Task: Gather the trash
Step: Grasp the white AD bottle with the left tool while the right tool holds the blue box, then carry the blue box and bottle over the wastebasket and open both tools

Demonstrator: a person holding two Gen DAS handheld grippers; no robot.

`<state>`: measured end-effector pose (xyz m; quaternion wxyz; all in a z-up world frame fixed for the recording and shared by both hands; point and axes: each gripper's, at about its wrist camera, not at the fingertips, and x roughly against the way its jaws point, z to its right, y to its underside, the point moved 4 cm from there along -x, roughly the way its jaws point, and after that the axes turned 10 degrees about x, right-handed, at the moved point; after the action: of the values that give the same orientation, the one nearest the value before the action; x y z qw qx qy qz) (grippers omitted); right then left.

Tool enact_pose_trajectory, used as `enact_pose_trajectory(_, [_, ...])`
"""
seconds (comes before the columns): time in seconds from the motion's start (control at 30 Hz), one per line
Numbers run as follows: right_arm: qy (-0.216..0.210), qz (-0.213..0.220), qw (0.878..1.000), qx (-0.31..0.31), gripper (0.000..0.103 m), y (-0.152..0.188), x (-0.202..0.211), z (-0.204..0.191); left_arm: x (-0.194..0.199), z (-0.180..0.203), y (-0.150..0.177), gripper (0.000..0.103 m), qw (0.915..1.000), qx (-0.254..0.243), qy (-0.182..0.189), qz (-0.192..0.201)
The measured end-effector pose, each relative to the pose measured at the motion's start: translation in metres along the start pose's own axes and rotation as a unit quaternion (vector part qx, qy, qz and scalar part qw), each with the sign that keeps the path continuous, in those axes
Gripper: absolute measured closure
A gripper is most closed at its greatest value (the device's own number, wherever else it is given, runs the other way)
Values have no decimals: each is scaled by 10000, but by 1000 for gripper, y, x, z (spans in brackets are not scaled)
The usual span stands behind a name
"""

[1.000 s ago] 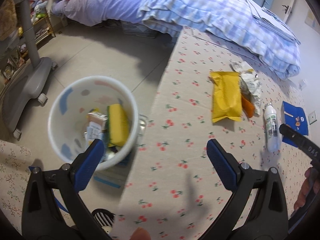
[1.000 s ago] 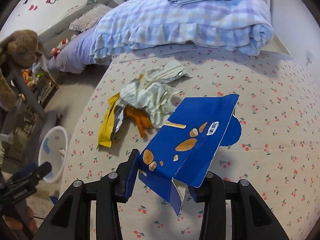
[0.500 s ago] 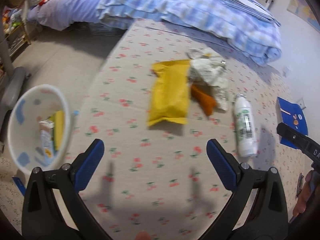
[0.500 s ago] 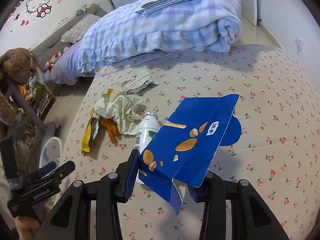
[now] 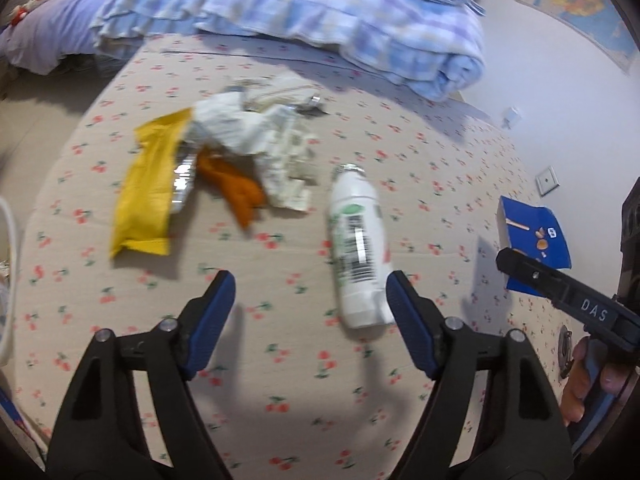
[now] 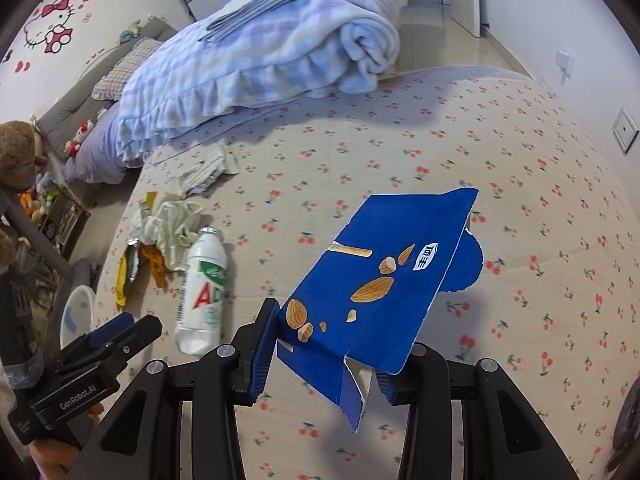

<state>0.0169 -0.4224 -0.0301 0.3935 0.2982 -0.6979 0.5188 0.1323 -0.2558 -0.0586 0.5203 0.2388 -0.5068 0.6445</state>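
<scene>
A white drink bottle [image 5: 358,240] lies on the cherry-print bed cover [image 5: 280,380]. My left gripper [image 5: 310,312] hovers over the bottle's base. Its jaws are closing, and the base shows just inside the right pad [image 5: 404,312] without being pressed. Left of the bottle lie a yellow wrapper [image 5: 148,188], an orange wrapper [image 5: 236,192] and crumpled white paper [image 5: 256,132]. My right gripper [image 6: 324,360] is shut on a blue almond-print carton [image 6: 380,292] and holds it above the cover. The right wrist view also shows the bottle [image 6: 202,292] and the left gripper [image 6: 120,336].
A folded blue plaid blanket [image 6: 280,48] lies at the far end of the bed. A white bin [image 6: 78,312] stands on the floor past the bed's left edge, near a grey stand [image 6: 36,240]. Wall sockets [image 6: 624,130] are on the right.
My left gripper has swung from above the bin across the bed to the bottle, and its jaws have narrowed. My right gripper, still holding the carton, has drifted right of the trash pile.
</scene>
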Motion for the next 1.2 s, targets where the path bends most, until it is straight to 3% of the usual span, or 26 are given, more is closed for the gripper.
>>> enact_pose_trajectory(0.13, [83, -78, 9999, -82, 59, 8, 0, 17, -11, 11, 2, 36, 9999, 5, 140, -83])
enact_pose_trajectory(0.3, [113, -143, 9996, -195, 59, 17, 2, 29, -24, 18, 4, 39, 9996, 63, 211, -160])
enact_pose_trajectory(0.5, [148, -168, 9995, -204, 59, 21, 5, 36, -36, 20, 8, 63, 9995, 95, 185, -237])
enact_pose_trajectory(0.87, [109, -116, 9998, -135, 59, 18, 11, 31, -13, 19, 8, 63, 9998, -114, 184, 21])
enact_pose_trajectory(1.2, [-62, -43, 10000, 51, 59, 10, 12, 1, 23, -12, 3, 63, 9996, 16, 142, 259])
